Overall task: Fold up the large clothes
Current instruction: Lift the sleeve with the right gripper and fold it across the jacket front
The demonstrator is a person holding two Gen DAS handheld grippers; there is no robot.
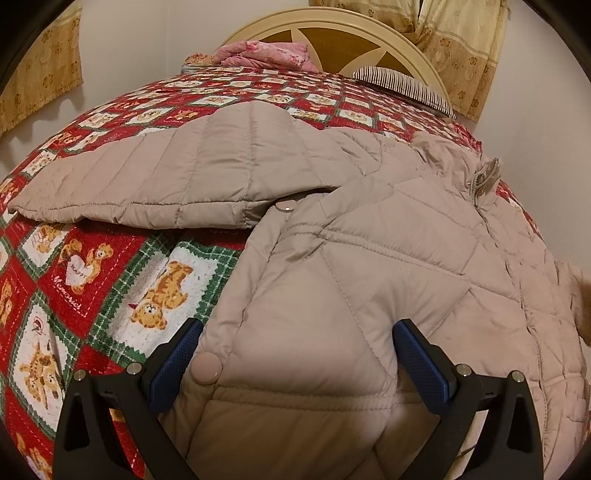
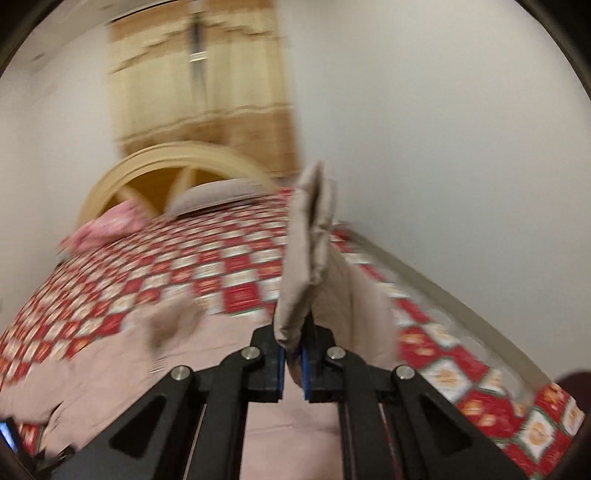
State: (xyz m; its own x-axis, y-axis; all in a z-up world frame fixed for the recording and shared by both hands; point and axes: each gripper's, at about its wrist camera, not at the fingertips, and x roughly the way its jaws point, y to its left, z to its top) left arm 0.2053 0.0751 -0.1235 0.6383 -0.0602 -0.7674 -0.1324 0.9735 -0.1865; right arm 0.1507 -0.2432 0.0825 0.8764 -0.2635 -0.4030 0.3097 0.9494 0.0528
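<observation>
The bed is covered by a red, green and white checked quilt printed with teddy bears, and every place below is given from this bed. At its far end a rounded cream headboard is seen, with a crumpled pink cloth and a striped pillow lying just before it. Yellow patterned curtains are hung on the wall behind the headboard.

A large beige quilted jacket is spread on the near part of the bed, with one sleeve laid out flat across the quilt. A round snap button is seen at the jacket's front edge.

The left claw is held over the near edge of the jacket with its blue pads standing wide apart; the padded cloth is bulged between them, and it cannot be told whether it is pressed.

In the blurred right wrist view, the right claw is closed on a piece of the jacket, which is lifted above the bed and stands up from the pads
</observation>
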